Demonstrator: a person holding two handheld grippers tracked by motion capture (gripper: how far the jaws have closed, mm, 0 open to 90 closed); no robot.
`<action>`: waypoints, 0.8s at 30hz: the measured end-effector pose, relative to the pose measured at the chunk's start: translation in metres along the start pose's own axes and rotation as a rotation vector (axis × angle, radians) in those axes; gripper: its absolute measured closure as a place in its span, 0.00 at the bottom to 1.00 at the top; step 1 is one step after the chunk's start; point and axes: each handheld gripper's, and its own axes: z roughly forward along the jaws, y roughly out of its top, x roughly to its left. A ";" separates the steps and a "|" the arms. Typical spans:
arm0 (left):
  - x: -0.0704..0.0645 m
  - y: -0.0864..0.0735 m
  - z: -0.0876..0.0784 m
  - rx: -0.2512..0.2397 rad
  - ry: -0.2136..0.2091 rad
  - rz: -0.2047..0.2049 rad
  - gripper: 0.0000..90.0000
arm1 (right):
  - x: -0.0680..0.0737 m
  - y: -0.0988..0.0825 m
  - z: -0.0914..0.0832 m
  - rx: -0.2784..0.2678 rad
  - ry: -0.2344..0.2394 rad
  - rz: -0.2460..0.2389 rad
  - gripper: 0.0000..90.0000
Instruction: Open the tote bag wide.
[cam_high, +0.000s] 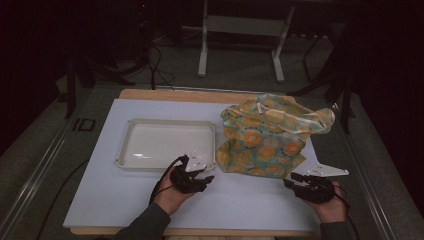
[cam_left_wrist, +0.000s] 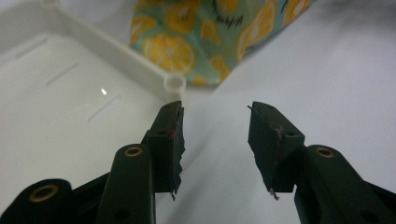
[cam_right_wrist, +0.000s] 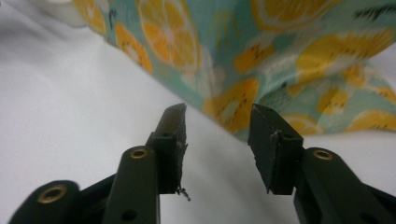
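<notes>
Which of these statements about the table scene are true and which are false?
1. The turquoise cloth bag with orange-slice print lies inside the white rectangular plastic tray. False: it lies on the white table sheet, beside the tray.
2. The tray holds nothing. True.
3. The left gripper grips the tray's corner. False: its jaws stand open with nothing between them.
4. The right gripper has open jaws pointing at the bag's edge. True.
5. The bag has pale handles. True.
</notes>
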 end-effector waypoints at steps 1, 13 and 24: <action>0.000 0.003 0.001 -0.003 -0.001 0.001 0.60 | 0.000 0.002 -0.001 -0.005 -0.003 0.003 0.61; 0.000 0.025 0.010 -0.025 -0.015 0.003 0.56 | -0.004 0.026 -0.004 -0.033 -0.051 0.035 0.37; -0.003 0.043 0.024 -0.064 -0.029 0.005 0.53 | -0.005 0.041 -0.001 -0.085 -0.067 0.040 0.33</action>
